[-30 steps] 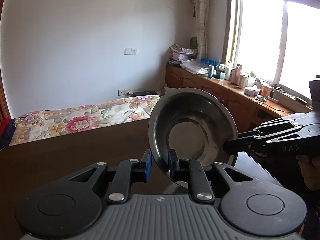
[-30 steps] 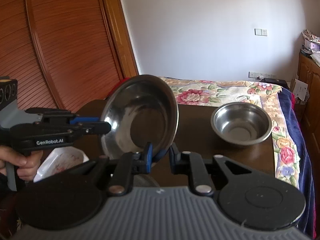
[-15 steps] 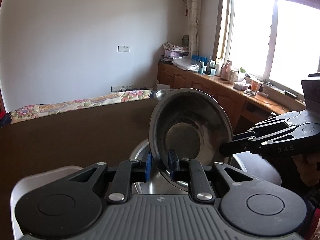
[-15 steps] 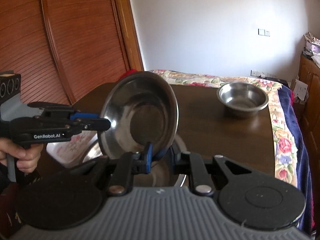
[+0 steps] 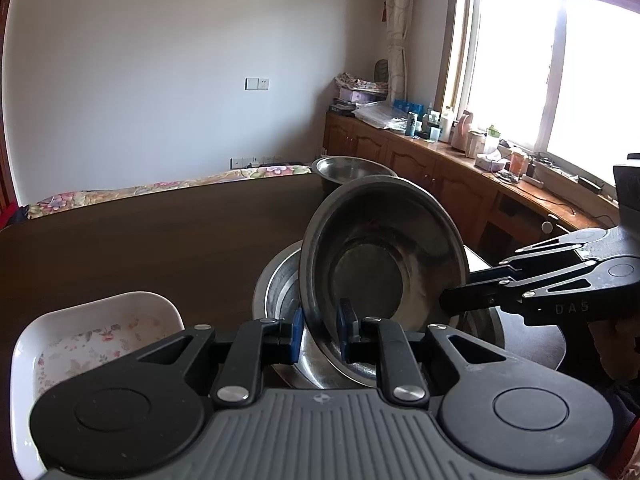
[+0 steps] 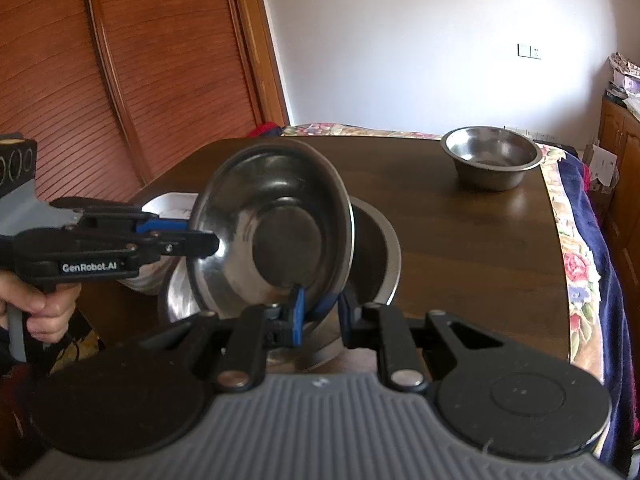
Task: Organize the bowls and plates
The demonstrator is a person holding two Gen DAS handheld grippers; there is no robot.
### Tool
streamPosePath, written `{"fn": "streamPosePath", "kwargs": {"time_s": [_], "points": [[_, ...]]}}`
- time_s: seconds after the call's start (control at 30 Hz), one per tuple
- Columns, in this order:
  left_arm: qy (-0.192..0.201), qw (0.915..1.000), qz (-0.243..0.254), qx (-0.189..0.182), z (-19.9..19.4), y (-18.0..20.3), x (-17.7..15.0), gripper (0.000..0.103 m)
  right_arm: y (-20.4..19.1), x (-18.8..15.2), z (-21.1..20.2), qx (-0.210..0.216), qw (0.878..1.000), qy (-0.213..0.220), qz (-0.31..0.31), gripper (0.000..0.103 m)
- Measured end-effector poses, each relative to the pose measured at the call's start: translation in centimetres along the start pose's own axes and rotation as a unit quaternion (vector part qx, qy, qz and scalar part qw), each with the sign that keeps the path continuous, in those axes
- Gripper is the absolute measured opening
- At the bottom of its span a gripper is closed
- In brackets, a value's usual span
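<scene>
A shallow steel bowl [image 5: 384, 272] [image 6: 272, 232] hangs tilted over a larger steel basin [image 5: 276, 292] [image 6: 380, 248] that rests on the dark wooden table [image 6: 460, 240]. My left gripper [image 5: 320, 332] is shut on the bowl's near rim. In the right wrist view that left gripper [image 6: 208, 244] comes in from the left. My right gripper [image 6: 322, 314] is shut on the opposite rim, and in the left wrist view it [image 5: 452, 304] reaches in from the right. Whether the tilted bowl touches the basin is hidden.
A white floral dish [image 5: 100, 340] [image 6: 172, 204] lies left of the basin. A deeper steel bowl [image 6: 492, 156] [image 5: 348, 168] stands at the table's far corner. A bed with a floral cover runs beyond the table. Wooden cabinets with bottles line the window wall.
Both grippers have carried the tilted bowl forward and down over the table. The basin and the white dish have come into view beneath it. The grip on both rims is unchanged.
</scene>
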State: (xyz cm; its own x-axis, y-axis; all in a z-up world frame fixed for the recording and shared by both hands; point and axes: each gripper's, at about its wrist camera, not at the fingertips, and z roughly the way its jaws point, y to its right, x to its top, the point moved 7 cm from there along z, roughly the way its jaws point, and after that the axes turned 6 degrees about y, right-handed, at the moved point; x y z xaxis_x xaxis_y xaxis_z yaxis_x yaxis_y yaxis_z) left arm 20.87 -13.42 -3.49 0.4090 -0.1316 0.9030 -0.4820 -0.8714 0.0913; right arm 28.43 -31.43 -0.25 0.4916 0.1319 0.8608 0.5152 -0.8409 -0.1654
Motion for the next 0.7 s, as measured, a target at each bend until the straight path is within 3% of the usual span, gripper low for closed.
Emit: {"fn": "streamPosePath", "kwargs": {"time_s": [0.5,0.7], "points": [[-0.008,0.9999,0.002,0.012,0.8,-0.6,-0.6,0.051,-0.6,-0.2,0.4,-0.037,0.999,0.019,-0.032,0.023],[0.005,0.9999,-0.002,0.011,-0.2,-0.9,-0.4,0.057,-1.2,0.4,0.2,-0.053,0.997,0.041,-0.050,0.046]]}}
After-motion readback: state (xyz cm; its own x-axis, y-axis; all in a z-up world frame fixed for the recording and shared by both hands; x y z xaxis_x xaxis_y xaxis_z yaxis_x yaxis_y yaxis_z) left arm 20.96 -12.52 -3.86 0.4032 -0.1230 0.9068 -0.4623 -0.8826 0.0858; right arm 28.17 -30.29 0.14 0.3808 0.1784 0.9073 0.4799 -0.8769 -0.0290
